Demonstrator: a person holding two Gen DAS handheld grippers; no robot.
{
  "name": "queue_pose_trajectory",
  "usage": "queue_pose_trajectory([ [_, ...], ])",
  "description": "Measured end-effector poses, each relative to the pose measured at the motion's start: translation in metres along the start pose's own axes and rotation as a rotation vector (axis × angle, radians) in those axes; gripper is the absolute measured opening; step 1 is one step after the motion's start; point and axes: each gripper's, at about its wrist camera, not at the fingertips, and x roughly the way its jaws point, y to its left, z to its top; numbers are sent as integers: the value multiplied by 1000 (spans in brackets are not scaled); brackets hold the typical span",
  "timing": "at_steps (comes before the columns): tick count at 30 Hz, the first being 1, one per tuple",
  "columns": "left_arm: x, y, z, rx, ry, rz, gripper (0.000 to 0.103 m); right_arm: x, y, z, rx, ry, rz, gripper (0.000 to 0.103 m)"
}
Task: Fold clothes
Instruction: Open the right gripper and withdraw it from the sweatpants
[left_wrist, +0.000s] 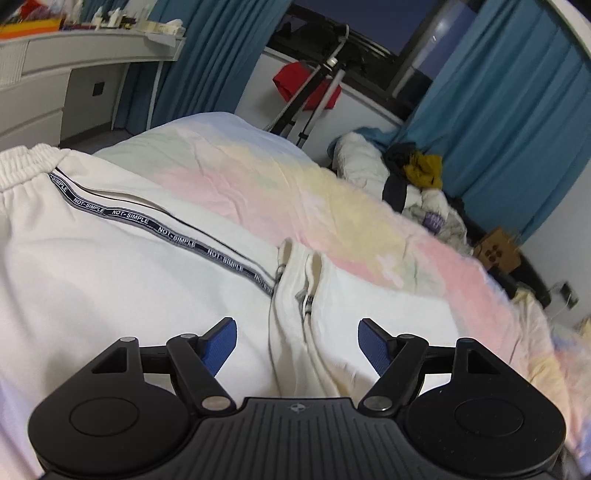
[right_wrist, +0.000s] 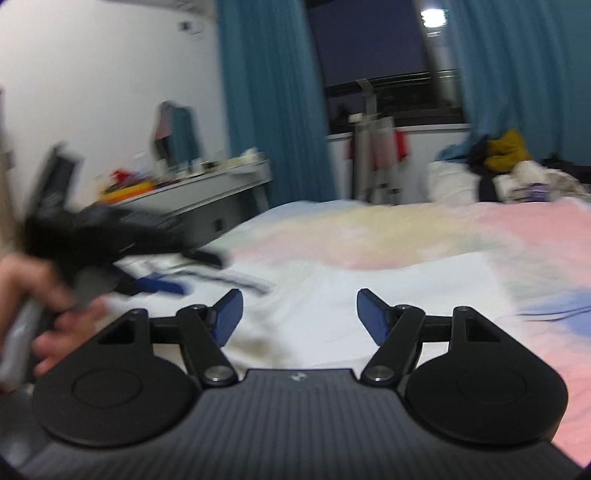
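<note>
White trousers (left_wrist: 110, 258) with a dark "NOT-SIMPLE" side stripe (left_wrist: 155, 223) and an elastic waistband (left_wrist: 26, 166) lie spread on the pastel bed cover (left_wrist: 295, 184). Their leg ends (left_wrist: 299, 280) are bunched just ahead of my left gripper (left_wrist: 297, 325), which is open and empty above the cloth. In the blurred right wrist view my right gripper (right_wrist: 299, 295) is open and empty over the white trousers (right_wrist: 314, 295). The left gripper (right_wrist: 147, 284) shows there at the left, held in a hand.
A heap of other clothes (left_wrist: 417, 177) lies at the bed's far end; it also shows in the right wrist view (right_wrist: 506, 170). A white desk (left_wrist: 74, 62) stands at the left, a tripod (left_wrist: 314, 99) and blue curtains (left_wrist: 517, 110) behind the bed.
</note>
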Motion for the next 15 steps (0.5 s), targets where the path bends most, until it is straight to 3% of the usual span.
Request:
queue_pose_trajectory([
  [5,-11,-4,-10,24,-12,26,77,12,-37,-5,86,27,-145,70],
  [9,-20,13,-7,-74,-13,84,78,35,-58,-28,153,103,-238,70],
  [12,-31,33,1,-169,-19,109,78,51,-65,-45,202,180,-249,72],
  [15,-44,42,5,-165,-21,175,78,54,-67,-46,214,188,-240,72],
])
